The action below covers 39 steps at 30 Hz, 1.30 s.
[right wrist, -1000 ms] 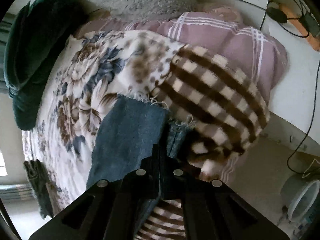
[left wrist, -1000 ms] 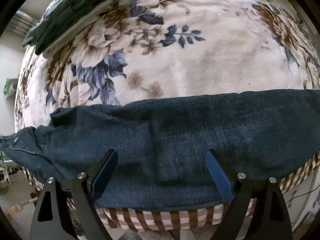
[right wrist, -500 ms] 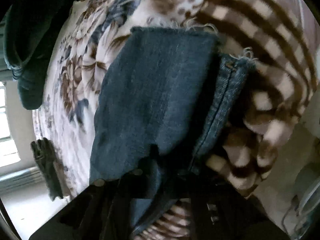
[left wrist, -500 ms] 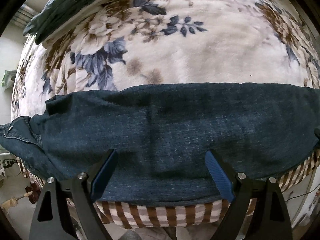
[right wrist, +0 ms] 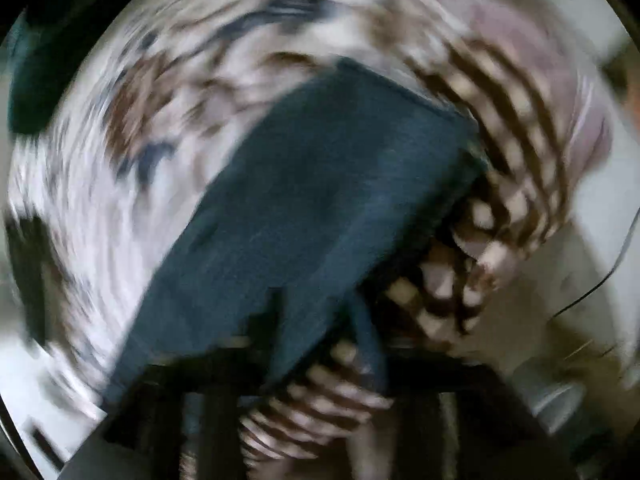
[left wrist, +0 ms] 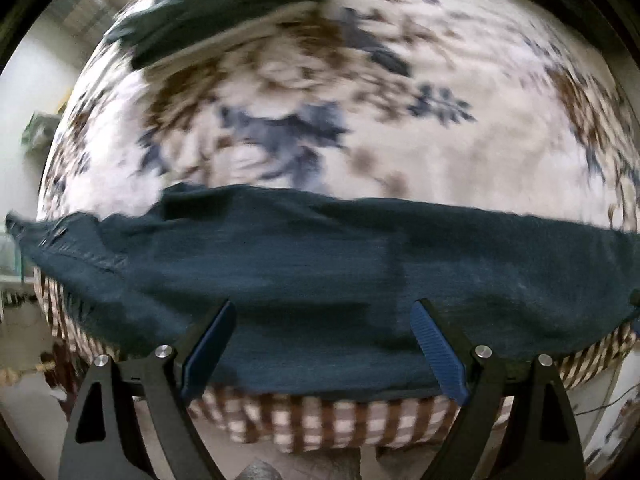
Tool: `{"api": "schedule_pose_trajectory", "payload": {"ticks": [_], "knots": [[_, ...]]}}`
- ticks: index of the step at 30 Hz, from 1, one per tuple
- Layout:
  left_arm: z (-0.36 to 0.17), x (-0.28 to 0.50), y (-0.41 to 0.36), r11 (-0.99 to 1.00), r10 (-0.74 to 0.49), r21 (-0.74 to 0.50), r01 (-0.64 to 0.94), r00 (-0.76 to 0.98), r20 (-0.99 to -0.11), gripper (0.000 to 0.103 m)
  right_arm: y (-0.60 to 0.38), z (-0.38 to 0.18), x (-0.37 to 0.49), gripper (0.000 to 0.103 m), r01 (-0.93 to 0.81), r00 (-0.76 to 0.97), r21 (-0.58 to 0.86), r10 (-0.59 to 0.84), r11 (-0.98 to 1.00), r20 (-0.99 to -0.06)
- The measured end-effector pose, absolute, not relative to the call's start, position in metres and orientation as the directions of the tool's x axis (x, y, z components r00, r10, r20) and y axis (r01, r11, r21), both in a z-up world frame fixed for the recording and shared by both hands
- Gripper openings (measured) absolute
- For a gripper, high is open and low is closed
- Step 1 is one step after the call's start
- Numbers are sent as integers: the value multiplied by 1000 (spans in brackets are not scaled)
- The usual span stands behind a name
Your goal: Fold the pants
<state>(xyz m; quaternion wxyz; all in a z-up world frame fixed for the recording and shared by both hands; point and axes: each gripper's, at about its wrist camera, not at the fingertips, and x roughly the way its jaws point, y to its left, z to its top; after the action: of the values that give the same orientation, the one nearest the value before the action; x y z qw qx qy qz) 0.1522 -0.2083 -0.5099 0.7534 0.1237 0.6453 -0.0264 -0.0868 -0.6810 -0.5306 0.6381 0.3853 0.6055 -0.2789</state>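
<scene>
The left tool (left wrist: 324,356) hangs spread and empty just above the jeans (left wrist: 340,272). The right tool (right wrist: 320,360) is opening, denim blurred between its jaws. The jeans lie as one long band along the near bed edge, over the checked blanket (left wrist: 328,420); I judge crosswise folds remain. Beyond them, floral bedding (left wrist: 460,152) offers open room, up to dark folded clothes (left wrist: 224,12).

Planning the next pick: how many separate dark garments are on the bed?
2: the jeans along the near edge, and a folded dark garment at the far left corner. More may be hidden.
</scene>
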Motion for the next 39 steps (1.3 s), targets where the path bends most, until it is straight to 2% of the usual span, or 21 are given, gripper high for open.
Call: {"api": "schedule_pose_trajectory", "payload": {"ticks": [1,5,10,12,17,18,19,20,21,23,25,28,31,33,37,39], "knots": [[-504,154,-193,974,120,148,173,163,-979,89,-657,-525,-70,83,773,69,111,92,625,-993],[-491,161,-131,979,174,188,81,151,-973,89,-551,-530,-9,86,544,-53,-3,30,839,-998],[-478,180,-30,972,214,200,-124,122,-969,89,-429,-549,43,87,403,-90,68,114,913,-989],[-473,187,8,959,203,174,-223,114,-972,89,-381,-552,62,87,363,-86,97,137,927,-987],[-469,214,76,905,43,-14,-425,124,-991,89,-311,-560,94,87,324,-99,107,146,940,-984],[-471,221,83,899,18,-46,-435,141,-990,83,-304,-561,99,87,318,-105,100,140,943,-985],[-474,227,88,897,-4,-77,-434,167,-986,70,-298,-562,104,87,315,-106,97,137,944,-985],[-478,232,91,899,-18,-97,-428,184,-983,28,-292,-563,108,87,311,-107,93,132,946,-985],[-484,235,96,899,-34,-112,-422,187,-982,13,-286,-564,112,87,308,-110,82,121,948,-986],[-485,230,111,884,-75,-167,-437,221,-973,10,-278,-563,119,87,308,-110,75,114,948,-987],[-470,209,126,881,-56,-175,-440,271,-961,10,-274,-562,126,87,318,-104,81,120,945,-987],[-480,175,150,886,7,-99,-454,225,-974,11,-268,-562,133,87,332,-100,88,128,939,-987],[-535,145,180,844,-8,-48,-534,77,-997,18,-258,-569,140,87,334,-116,80,125,939,-985],[-563,133,195,807,-66,-61,-587,12,-998,30,-251,-577,138,87,354,-133,95,151,931,-980],[-551,124,196,774,-94,-74,-629,2,-996,36,-238,-583,138,87,381,-140,173,242,908,-960],[-536,129,179,808,-65,-50,-587,-5,-998,45,-227,-580,141,87,354,-127,217,276,910,-953]]}}
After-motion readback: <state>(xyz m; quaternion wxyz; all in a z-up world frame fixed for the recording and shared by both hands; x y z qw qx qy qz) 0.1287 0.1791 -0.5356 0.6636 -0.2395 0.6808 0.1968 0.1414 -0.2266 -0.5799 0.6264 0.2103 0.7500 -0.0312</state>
